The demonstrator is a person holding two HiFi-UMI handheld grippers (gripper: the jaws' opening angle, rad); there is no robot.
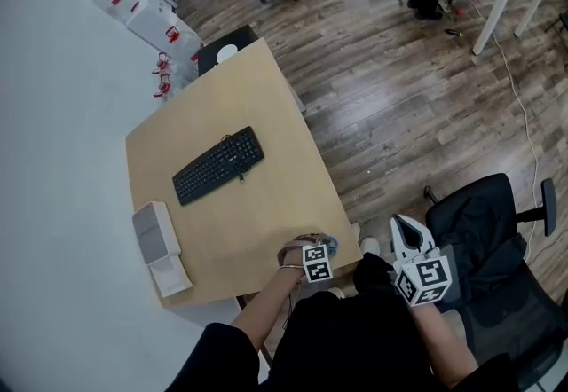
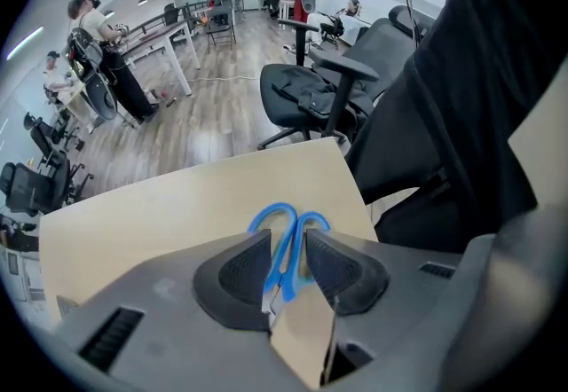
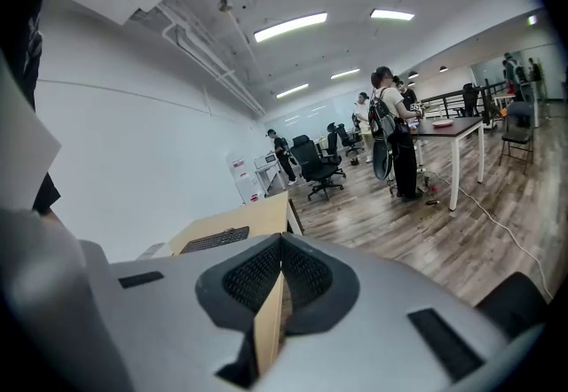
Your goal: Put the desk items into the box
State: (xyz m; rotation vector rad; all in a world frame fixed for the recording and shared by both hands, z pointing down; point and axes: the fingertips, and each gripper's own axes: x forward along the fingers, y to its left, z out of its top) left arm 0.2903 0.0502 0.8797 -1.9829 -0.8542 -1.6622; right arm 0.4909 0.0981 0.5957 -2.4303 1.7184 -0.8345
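A pair of blue-handled scissors [image 1: 331,245] lies at the near right corner of the wooden table [image 1: 266,98]. My left gripper [image 1: 321,249] is low over it. In the left gripper view the scissors [image 2: 271,207] run between the two pads, and a sliver of space shows at the right pad, so the left gripper [image 2: 287,236] is open around them. A black keyboard [image 1: 219,165] lies mid-table. A grey box [image 1: 155,233] with a white piece [image 1: 169,276] beside it sits at the near left edge. My right gripper [image 1: 404,223] hangs off the table, shut and empty [image 3: 281,241].
A black office chair [image 1: 488,231] stands just right of my right gripper. Wooden floor runs along the table's right side. A dark item with a white disc [image 1: 227,50] sits by the far corner, white cabinets [image 1: 160,22] behind it. People and desks [image 3: 461,129] fill the room beyond.
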